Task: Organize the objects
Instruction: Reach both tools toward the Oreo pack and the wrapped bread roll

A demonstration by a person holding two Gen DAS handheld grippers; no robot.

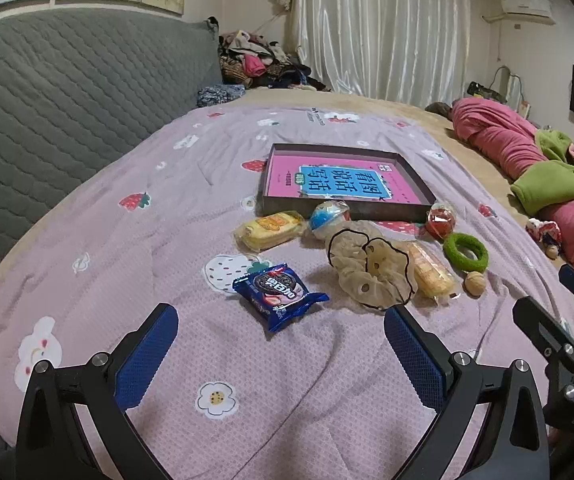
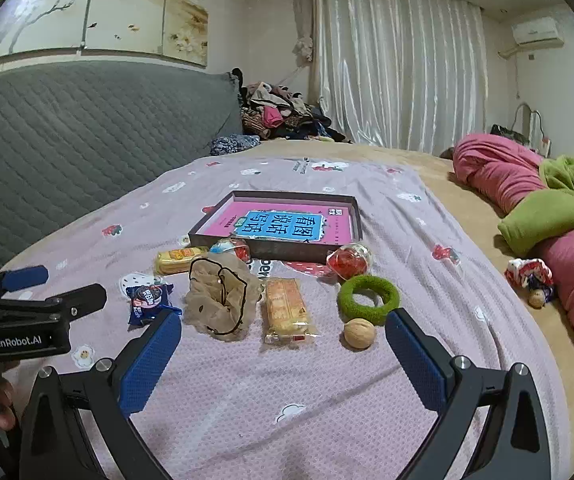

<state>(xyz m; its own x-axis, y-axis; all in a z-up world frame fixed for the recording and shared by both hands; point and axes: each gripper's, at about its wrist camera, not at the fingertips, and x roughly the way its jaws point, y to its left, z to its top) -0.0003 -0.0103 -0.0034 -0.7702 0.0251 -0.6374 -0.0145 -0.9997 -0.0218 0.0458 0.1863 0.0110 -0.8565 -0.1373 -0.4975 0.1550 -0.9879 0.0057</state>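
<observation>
- While both grippers hover above a lilac quilt (image 1: pixel 127 280), neither has hold of anything: the left gripper (image 1: pixel 281 344) and right gripper (image 2: pixel 283 340) each stand with blue pads spread as wide as they go, only quilt showing between them.
- Toward frame centre lies a shallow dark box (image 1: pixel 343 210) with a pink book (image 1: pixel 327 184) flat inside it, probably the place the loose things are meant to go.
- Scattered just in front of the box, none inside it: a yellow snack (image 1: pixel 269 230), a blue ball (image 1: pixel 327 216), a red ball (image 1: pixel 441 220), a beige scrunchie (image 1: pixel 371 268), a cracker pack (image 1: pixel 431 270), a green ring (image 1: pixel 466 252), a walnut (image 1: pixel 475 283) and an Oreo pack (image 1: pixel 279 294).
- Judging by this spread, sorting has not begun.
- Left view: the Oreo pack sits nearest, just above the gap between the pads, so it looks the easiest first pick for that side; the right gripper's black body enters at the lower right edge.
- Right view: the walnut (image 2: pixel 359 333) and green ring (image 2: pixel 369 294) lie closest, near the right pad, and the cracker pack (image 2: pixel 287 310) appears full length, clear of the scrunchie (image 2: pixel 221 300).
- Only the right view shows fingertips (image 2: pixel 5 408) at lower left, the left gripper's branded body, and more of the painted wall panel (image 2: pixel 87 8) at upper left.
</observation>
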